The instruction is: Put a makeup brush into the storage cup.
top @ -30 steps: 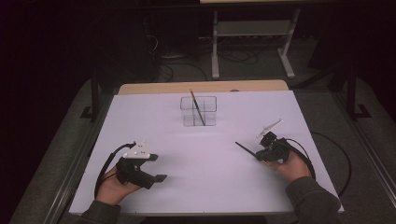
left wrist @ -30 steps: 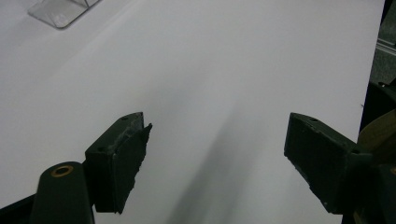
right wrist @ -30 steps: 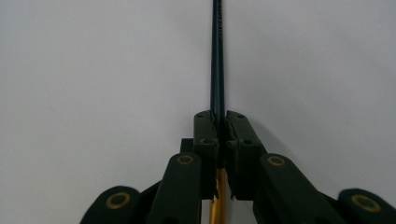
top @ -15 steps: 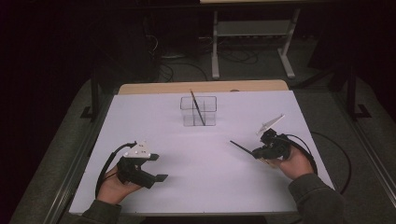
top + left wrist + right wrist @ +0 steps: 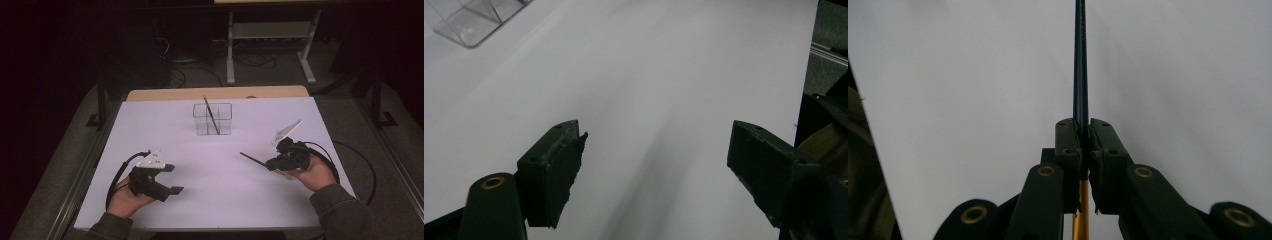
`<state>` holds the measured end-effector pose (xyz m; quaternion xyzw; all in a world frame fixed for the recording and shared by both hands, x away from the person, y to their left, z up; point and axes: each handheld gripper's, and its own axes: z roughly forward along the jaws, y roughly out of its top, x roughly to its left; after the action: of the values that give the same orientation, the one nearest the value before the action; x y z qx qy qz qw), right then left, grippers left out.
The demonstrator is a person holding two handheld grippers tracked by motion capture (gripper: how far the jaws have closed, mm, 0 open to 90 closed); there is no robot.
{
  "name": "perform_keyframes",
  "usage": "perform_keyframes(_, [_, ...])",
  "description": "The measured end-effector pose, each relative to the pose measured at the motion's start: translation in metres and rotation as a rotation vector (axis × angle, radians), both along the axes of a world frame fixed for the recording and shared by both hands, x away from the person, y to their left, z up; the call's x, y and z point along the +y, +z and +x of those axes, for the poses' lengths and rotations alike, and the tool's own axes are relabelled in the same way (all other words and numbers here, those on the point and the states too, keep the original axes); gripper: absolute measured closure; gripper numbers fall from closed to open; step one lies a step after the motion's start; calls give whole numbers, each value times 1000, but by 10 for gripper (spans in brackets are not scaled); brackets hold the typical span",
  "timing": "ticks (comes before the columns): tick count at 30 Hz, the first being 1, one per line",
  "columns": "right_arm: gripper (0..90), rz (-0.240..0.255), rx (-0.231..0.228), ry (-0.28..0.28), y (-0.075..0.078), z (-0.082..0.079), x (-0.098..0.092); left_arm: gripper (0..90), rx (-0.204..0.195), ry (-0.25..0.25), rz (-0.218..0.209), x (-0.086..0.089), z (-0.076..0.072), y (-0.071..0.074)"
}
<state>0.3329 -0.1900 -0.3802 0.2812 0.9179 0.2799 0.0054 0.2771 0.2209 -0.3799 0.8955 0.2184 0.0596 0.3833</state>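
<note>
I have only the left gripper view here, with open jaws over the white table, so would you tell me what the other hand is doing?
Observer: The right gripper is shut on a thin dark stick with a yellow end, a brush or pencil by its look.
Operator: Thanks. Where does that stick point?
Observer: In the high view it points toward the middle of the table, its tip off the surface.
Operator: Is there anything in the clear box at my top left?
Observer: Yes, the clear box already holds another thin stick leaning upright inside it.
</note>
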Motion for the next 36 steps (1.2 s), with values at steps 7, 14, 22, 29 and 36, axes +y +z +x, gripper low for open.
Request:
perform_keyframes(7, [826,-7,-18,50,9,-5,7,216,-13,-26,-3,-11,2,7])
perform_keyframes(14, [825,0,-21,98,16,-10,15,220,-23,-53,11,-24,5,16])
perform_keyframes(22, [826,0,-23,159,23,-14,30,222,-19,-86,5,-39,8,25])
perform_keyframes(29, [825,2,-23,215,28,-15,42,278,-23,-125,9,-48,9,30])
perform_keyframes(36, [825,-6,-18,281,29,-19,59,301,-21,-149,12,-55,9,31])
